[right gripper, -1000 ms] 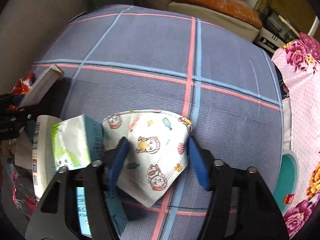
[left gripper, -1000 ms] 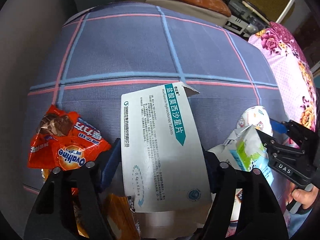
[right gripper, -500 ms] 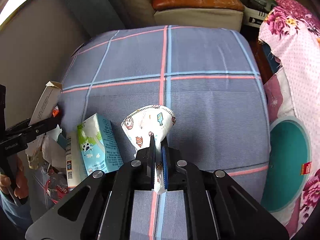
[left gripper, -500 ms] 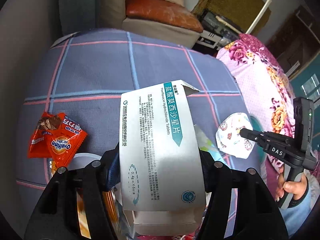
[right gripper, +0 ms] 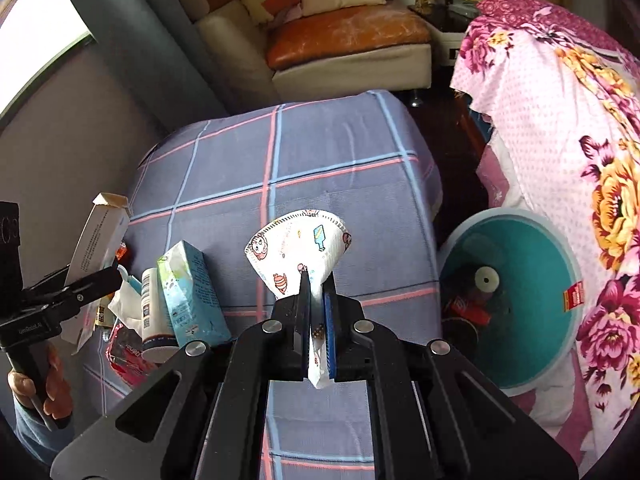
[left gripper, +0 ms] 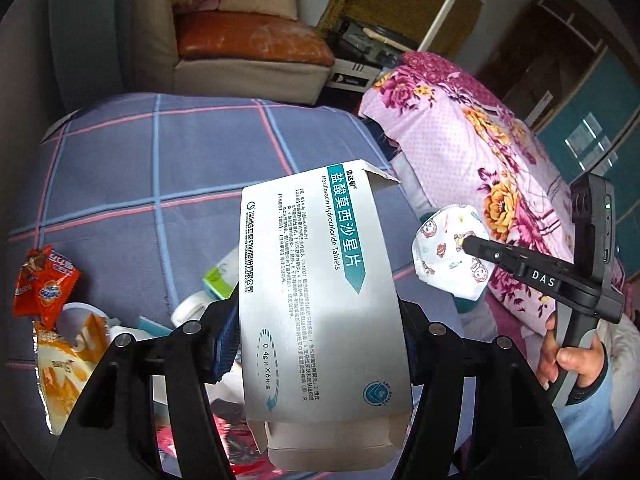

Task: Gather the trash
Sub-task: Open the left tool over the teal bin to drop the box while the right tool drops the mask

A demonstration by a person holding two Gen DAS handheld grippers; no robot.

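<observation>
Medicine box point(left gripper: 320, 300) is clamped upright at frame centre by the left gripper point(left gripper: 316, 332), lifted clear for disposal. Face mask point(right gripper: 300, 252) is pinched by the right gripper point(right gripper: 316, 320) at centre, bin point(right gripper: 516, 300) at right.

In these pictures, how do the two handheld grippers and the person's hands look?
Both grippers, the left gripper and the right gripper, are black angular frames with silver bolts and blue ridged pads on the fingers. The right one bears white letters "DAS". The bare right hand shows a light blue sleeve.
</observation>
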